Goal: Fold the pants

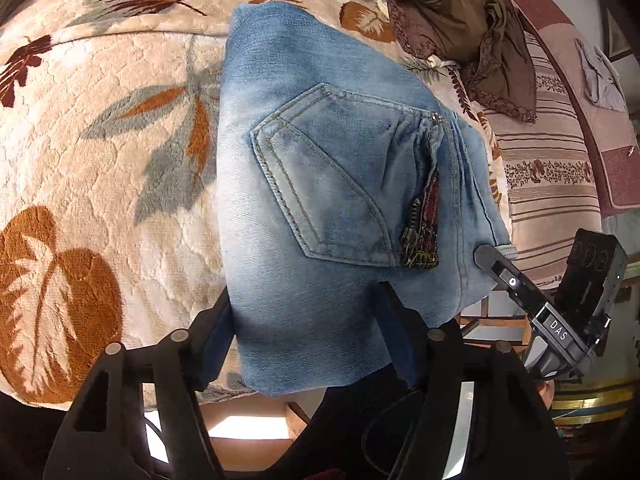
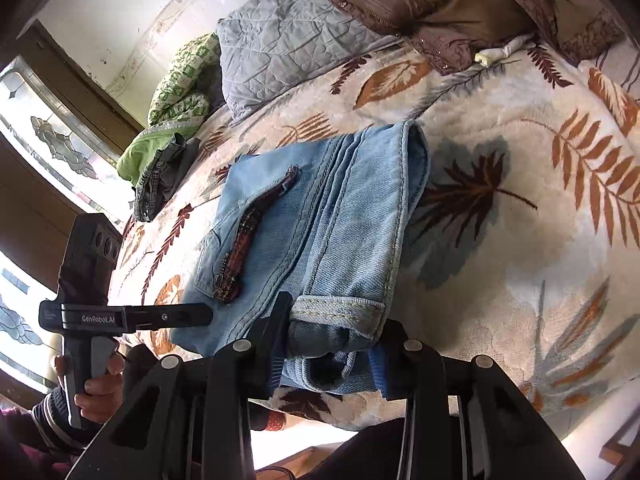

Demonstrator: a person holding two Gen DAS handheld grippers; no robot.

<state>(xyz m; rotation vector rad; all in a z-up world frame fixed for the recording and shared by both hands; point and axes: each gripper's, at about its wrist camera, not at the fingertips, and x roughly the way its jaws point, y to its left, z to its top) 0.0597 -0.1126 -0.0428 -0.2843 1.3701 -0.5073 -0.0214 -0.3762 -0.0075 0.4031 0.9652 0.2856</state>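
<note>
The light blue jeans [image 1: 320,184] lie folded into a compact stack on the leaf-patterned blanket [image 1: 104,160], back pocket and dark patterned trim up. My left gripper [image 1: 308,320] is open, its fingers straddling the near edge of the stack. In the right wrist view the jeans [image 2: 320,216] show their folded edges and a hem cuff [image 2: 340,312]. My right gripper [image 2: 332,344] is open, its fingers on either side of the cuff end. Each gripper shows in the other's view, the right one [image 1: 492,260] at the stack's right corner, the left one [image 2: 200,314] at its left.
A brown garment [image 1: 460,20] lies at the back of the bed, with a grey quilted pillow [image 2: 288,44] and a green patterned cloth [image 2: 180,80] beside it. Dark grey folded pants [image 2: 160,184] lie at the left. A striped pink cover [image 1: 552,176] is at the right.
</note>
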